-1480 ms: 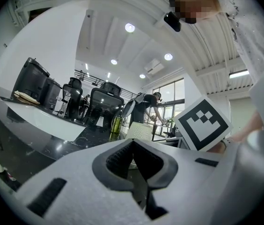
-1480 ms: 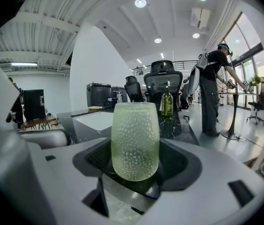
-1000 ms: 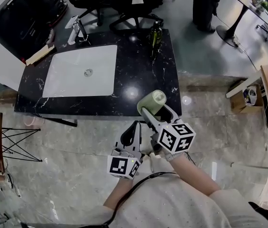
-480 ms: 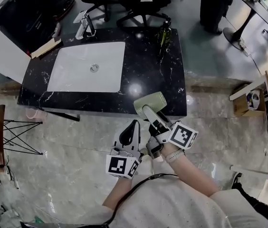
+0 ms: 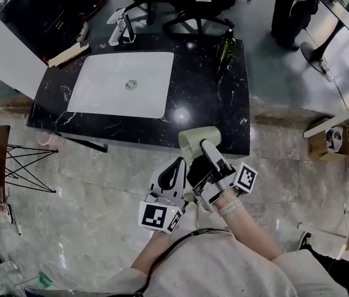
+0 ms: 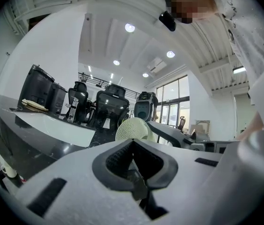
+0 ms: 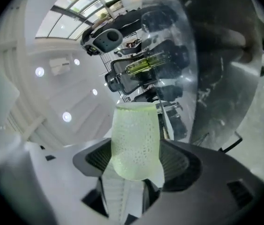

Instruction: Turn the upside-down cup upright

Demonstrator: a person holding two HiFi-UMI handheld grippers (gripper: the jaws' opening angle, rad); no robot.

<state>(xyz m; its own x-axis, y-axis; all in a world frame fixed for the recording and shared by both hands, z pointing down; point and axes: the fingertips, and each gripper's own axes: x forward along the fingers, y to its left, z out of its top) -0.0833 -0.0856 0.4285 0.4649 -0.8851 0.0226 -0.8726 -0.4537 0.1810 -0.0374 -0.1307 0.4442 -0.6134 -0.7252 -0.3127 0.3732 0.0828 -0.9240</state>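
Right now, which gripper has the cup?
The right gripper: its jaws are shut on the pale green cup. The left gripper is shut with nothing between its jaws.

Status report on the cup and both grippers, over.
Right gripper shut on green cup, held sideways in air over counter near edge. Left gripper shut, empty. Bottle at far edge, well apart.

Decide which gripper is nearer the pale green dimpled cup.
Right. The right gripper is shut on the pale green dimpled cup; the left gripper, shut and empty, sits beside it, not touching.
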